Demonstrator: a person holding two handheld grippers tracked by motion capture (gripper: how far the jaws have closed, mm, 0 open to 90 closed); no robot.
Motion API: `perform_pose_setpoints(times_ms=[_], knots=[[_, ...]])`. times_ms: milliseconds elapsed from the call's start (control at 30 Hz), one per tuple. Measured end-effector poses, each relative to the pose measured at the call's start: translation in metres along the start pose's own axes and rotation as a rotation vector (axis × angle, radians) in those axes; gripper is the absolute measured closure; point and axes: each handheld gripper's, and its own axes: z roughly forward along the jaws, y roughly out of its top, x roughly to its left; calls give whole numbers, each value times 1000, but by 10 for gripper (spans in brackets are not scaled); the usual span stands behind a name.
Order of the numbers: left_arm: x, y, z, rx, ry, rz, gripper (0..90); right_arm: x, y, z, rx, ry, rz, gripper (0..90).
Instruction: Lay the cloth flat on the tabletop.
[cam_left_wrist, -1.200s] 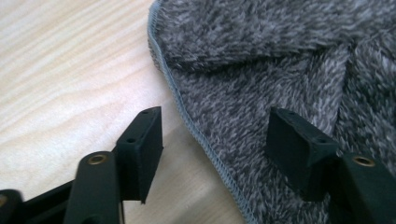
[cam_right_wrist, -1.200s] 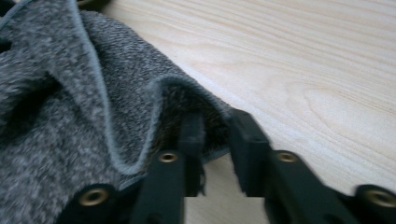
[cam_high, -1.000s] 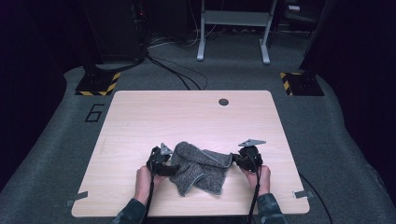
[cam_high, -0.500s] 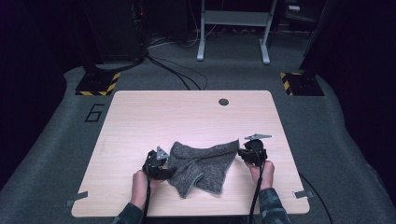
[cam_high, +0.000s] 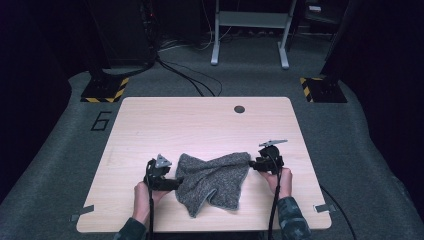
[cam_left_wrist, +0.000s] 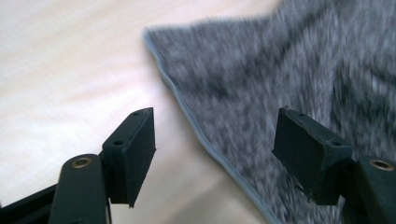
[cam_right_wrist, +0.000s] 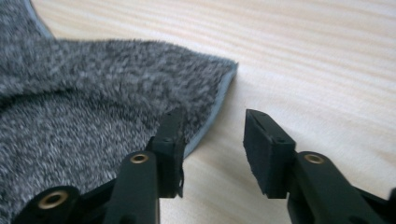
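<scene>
Both tongs, the left tongs (cam_high: 176, 183) and right tongs (cam_high: 253, 163), have just been opening and stand parted off the grey towel (cam_high: 212, 180), now spread wider on the desk (cam_high: 200, 120), so the pull looks finished.

A: Gear look? Left gripper (cam_high: 176, 183) first.
B: Black body, grey three-cornered plate on top, black cable trailing back. Jaw blocks matte black and rectangular, small screw holes, brass pivot rivets.
A: Right gripper (cam_high: 253, 164)?
B: Same build: black, grey plate, black cable, brass rivets on the jaw arms.
A: Clothing?
B: Dark patterned sleeves (cam_high: 291, 220), camouflage-like.
</scene>
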Motion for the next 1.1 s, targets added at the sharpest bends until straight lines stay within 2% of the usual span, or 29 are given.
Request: perform_pose_setpoints(times_ms=[100,133,200,233,333,433,467,500,533,600,767,800,933,967,1033,1100], knots=[[7,15,2,-20,8,-10,277,-4,7,-2,-22,0,10,533],[11,23,6,-11,12,-8,277,-8,12,-2,-27,3,11,522],[13,28,11,-8,19,-14,277,-8,14,-2,-28,0,12,515],[17,34,17,3,26,-2,281,-9,20,0,-37,-9,7,512],[20,40,24,6,32,-4,286,-10,25,5,-32,-5,15,509],[26,49,35,33,45,3,296,-9,35,13,-32,-3,20,519],[28,52,39,30,55,-2,306,-7,41,20,-15,-23,2,522],[30,54,42,36,62,2,306,-7,41,20,-15,-23,2,522],[32,56,46,54,64,-1,312,-6,46,29,14,-41,-5,524],[34,58,52,62,68,-7,315,-4,47,36,36,-64,-21,527],[32,56,63,96,70,10,331,0,42,46,62,-65,-39,534],[30,56,64,103,70,15,345,3,41,49,75,-80,-40,534],[28,55,68,116,73,30,371,2,38,51,67,-89,-53,541],[28,51,71,120,74,24,408,1,38,50,60,-85,-52,551],[29,50,71,104,71,10,416,2,37,50,58,-87,-49,560],[28,48,71,89,61,15,450,3,37,50,62,-97,-64,624]])
